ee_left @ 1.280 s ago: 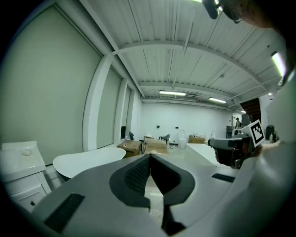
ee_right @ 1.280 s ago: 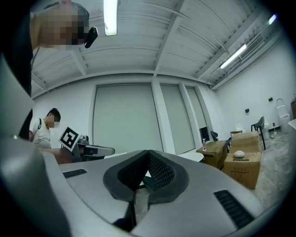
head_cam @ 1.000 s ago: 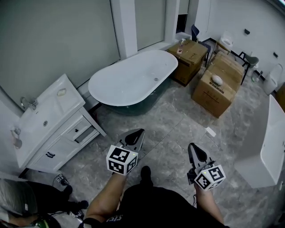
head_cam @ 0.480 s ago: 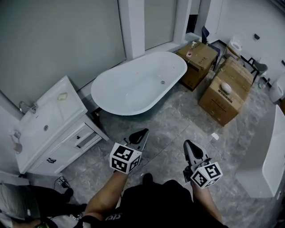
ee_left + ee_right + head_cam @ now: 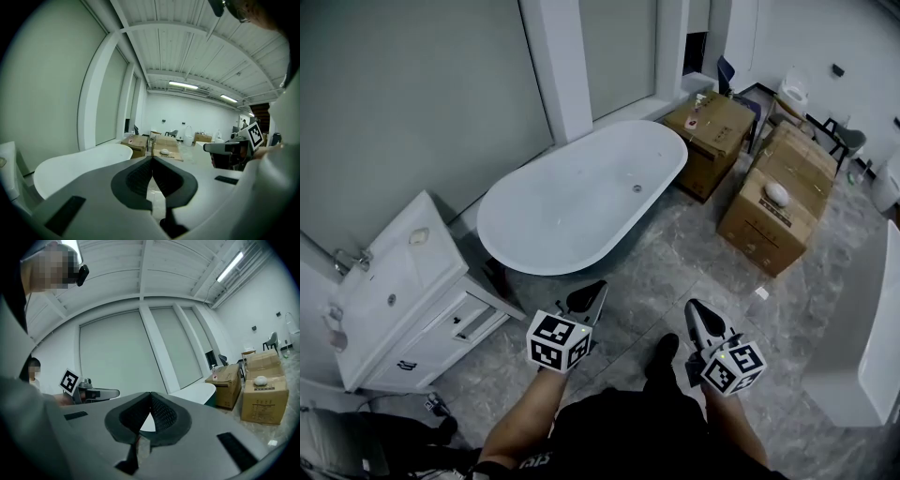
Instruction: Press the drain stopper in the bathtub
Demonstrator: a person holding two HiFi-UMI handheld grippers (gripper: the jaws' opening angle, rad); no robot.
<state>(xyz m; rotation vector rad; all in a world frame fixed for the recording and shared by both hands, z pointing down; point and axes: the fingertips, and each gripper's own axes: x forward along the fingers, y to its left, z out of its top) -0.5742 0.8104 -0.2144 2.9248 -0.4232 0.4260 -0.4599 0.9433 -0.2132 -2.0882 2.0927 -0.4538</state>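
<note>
A white oval bathtub (image 5: 581, 199) stands against the wall ahead of me, with its small round drain stopper (image 5: 637, 188) on the floor of the tub near the right end. The tub's rim also shows in the left gripper view (image 5: 79, 164) and the right gripper view (image 5: 197, 391). My left gripper (image 5: 596, 287) and right gripper (image 5: 692, 307) hang side by side over the tiled floor, well short of the tub. Both are shut with their tips together and nothing between them.
A white vanity cabinet with a sink (image 5: 394, 291) stands at the left, one drawer pulled out. Cardboard boxes (image 5: 778, 211) sit right of the tub, one with a white object on top. A white fixture (image 5: 874, 337) lines the right edge. Grey tiles (image 5: 675, 262) lie between me and the tub.
I have stepped closer: the tub and vanity sit nearer and lower-left in the head view. Both grippers stay shut and keep about the same place before me.
</note>
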